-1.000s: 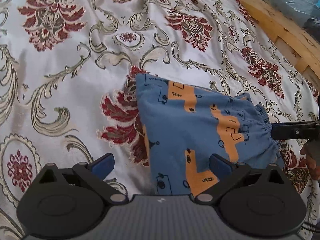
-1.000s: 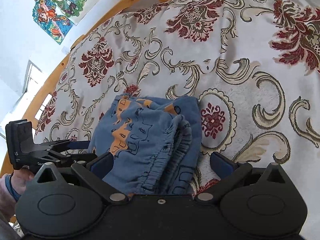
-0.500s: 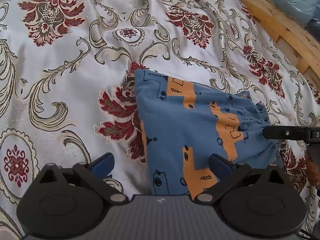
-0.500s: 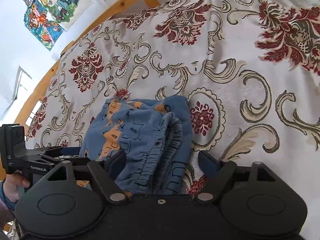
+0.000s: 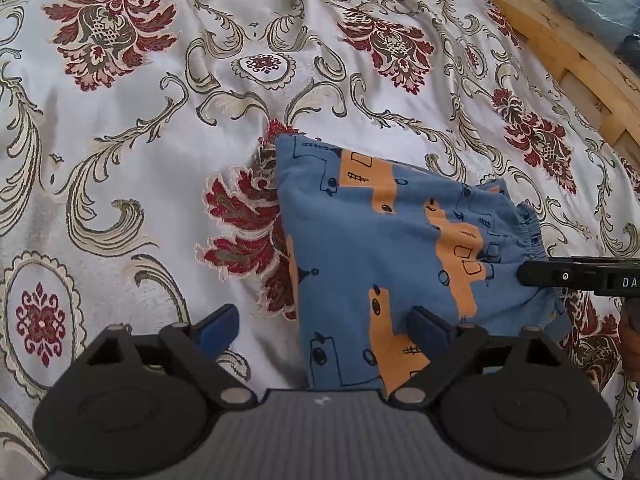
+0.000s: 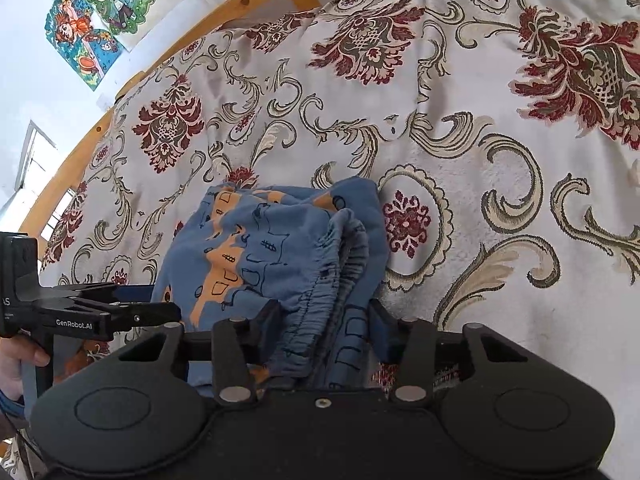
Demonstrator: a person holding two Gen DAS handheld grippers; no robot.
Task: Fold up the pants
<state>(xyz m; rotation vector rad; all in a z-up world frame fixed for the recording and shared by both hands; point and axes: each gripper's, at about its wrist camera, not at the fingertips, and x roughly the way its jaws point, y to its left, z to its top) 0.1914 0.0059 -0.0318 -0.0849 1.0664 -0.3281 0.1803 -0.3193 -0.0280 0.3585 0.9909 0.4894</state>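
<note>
Folded blue pants (image 5: 384, 240) with orange vehicle prints lie on the floral bedspread (image 5: 132, 140). My left gripper (image 5: 324, 324) is open over the pants' near left edge, its right finger resting on the cloth and its left finger above the bedspread. In the right wrist view the gathered elastic waistband of the pants (image 6: 280, 240) fills the gap of my right gripper (image 6: 326, 320), whose fingers are closed against it. The right gripper (image 5: 530, 274) shows from the side at the waistband. The left gripper (image 6: 160, 314) reaches in at the pants' left side.
A wooden bed frame (image 5: 560, 36) runs along the far right edge, with bagged items beyond it. Another frame rail (image 6: 256, 4) and cartoon posters (image 6: 104, 12) on the wall lie behind the bed. A hand (image 6: 20, 364) holds the left gripper.
The right gripper's fingers have narrowed step by step around the waistband bundle. The left gripper stays open and has shifted only slightly over the pants.
</note>
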